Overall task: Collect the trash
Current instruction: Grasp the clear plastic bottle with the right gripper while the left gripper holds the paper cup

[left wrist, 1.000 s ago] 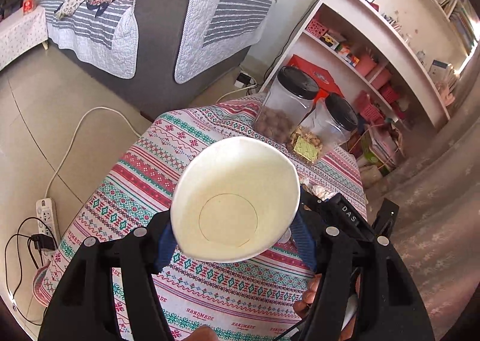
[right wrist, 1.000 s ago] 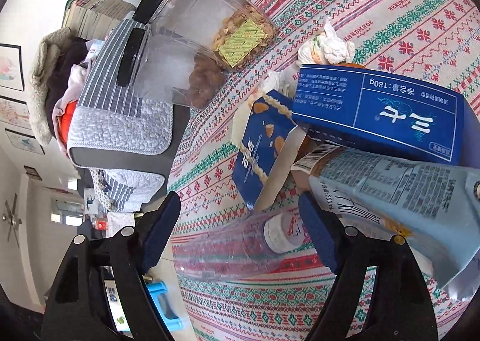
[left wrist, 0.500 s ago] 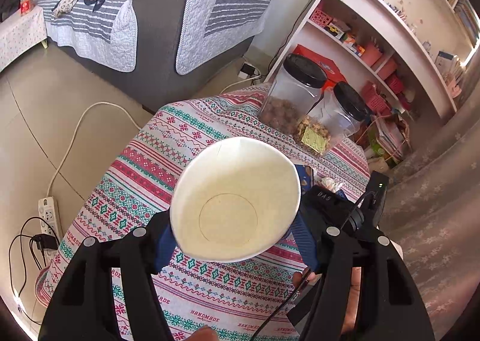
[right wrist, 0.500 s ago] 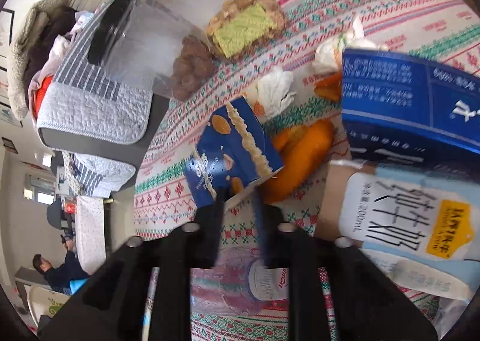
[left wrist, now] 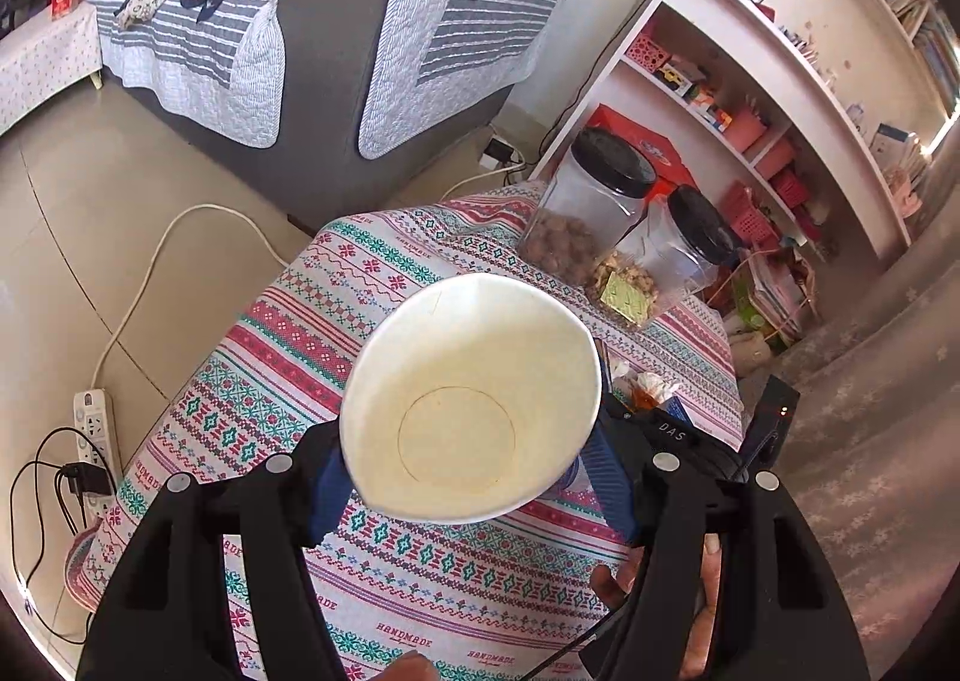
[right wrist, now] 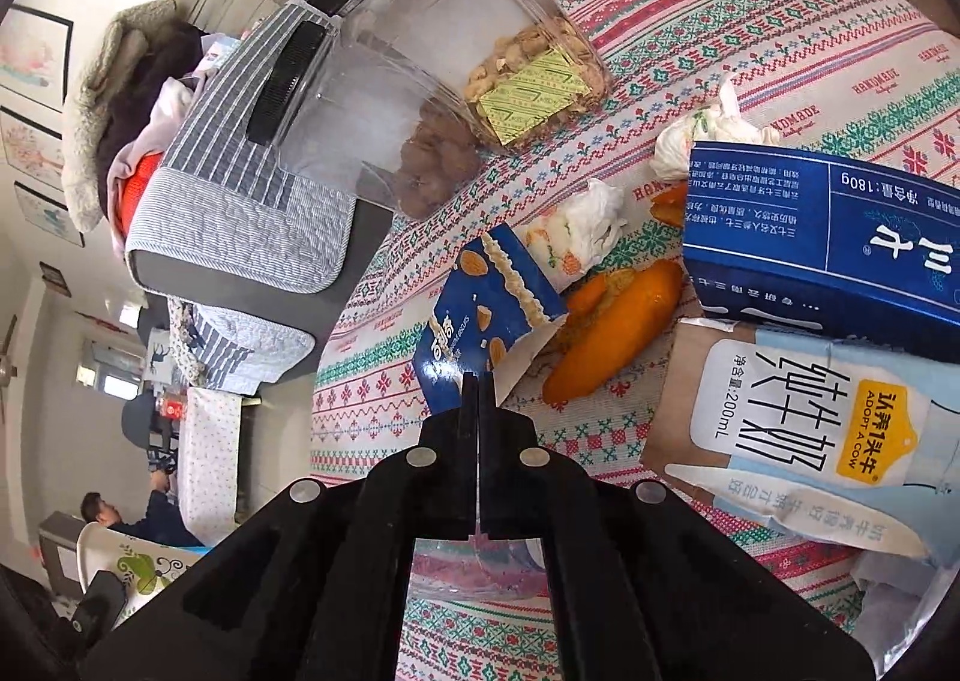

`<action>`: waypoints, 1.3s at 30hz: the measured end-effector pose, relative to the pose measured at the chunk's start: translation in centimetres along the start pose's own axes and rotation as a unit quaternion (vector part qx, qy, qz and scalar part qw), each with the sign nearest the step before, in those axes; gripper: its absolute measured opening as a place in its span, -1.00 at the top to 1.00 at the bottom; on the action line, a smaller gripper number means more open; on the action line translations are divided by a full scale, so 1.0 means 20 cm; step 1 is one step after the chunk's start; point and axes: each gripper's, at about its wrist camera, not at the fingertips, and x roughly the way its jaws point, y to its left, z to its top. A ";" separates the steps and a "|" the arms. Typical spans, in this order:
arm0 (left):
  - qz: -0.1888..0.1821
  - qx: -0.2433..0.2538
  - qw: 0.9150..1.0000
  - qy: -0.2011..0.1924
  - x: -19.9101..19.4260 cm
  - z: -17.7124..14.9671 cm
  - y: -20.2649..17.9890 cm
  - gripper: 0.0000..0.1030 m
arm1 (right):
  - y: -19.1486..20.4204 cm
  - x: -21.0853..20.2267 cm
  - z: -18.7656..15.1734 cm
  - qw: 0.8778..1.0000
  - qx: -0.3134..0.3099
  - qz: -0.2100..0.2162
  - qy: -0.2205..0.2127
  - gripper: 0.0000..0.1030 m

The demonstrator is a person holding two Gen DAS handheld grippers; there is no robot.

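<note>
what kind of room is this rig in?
Most likely a home living room: a quilt-covered sofa, white bookshelves along the wall, and a table under a patterned tablecloth with snack jars.

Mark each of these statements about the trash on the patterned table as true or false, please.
1. The left tongs hold a paper cup. True.
2. The cup is full of trash. False: its inside shows bare.
3. The right tongs are wide open. False: they are closed, tips at the blue snack wrapper.
4. Orange peel lies beside that wrapper. True.
5. Both jars have red lids. False: the lids are black.
</note>
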 end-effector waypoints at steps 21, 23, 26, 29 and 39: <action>0.009 -0.108 0.991 -0.073 -0.34 0.16 0.39 -0.26 | 0.71 0.20 -0.49 0.791 -0.586 -0.099 0.147 -0.59; 0.006 -0.123 0.989 -0.080 -0.36 0.18 0.43 -0.26 | 0.77 0.27 -0.54 0.768 -0.609 -0.109 0.165 -0.58; 0.001 -0.127 0.988 -0.083 -0.38 0.19 0.45 -0.26 | 0.80 0.36 -0.61 0.735 -0.639 -0.135 0.182 -0.58; 0.000 -0.125 0.989 -0.082 -0.38 0.19 0.44 -0.26 | 0.80 0.43 -0.63 0.725 -0.643 -0.158 0.190 -0.50; -0.001 -0.132 0.988 -0.079 -0.38 0.19 0.46 -0.26 | 0.82 0.36 -0.47 0.803 -0.563 -0.117 0.157 0.40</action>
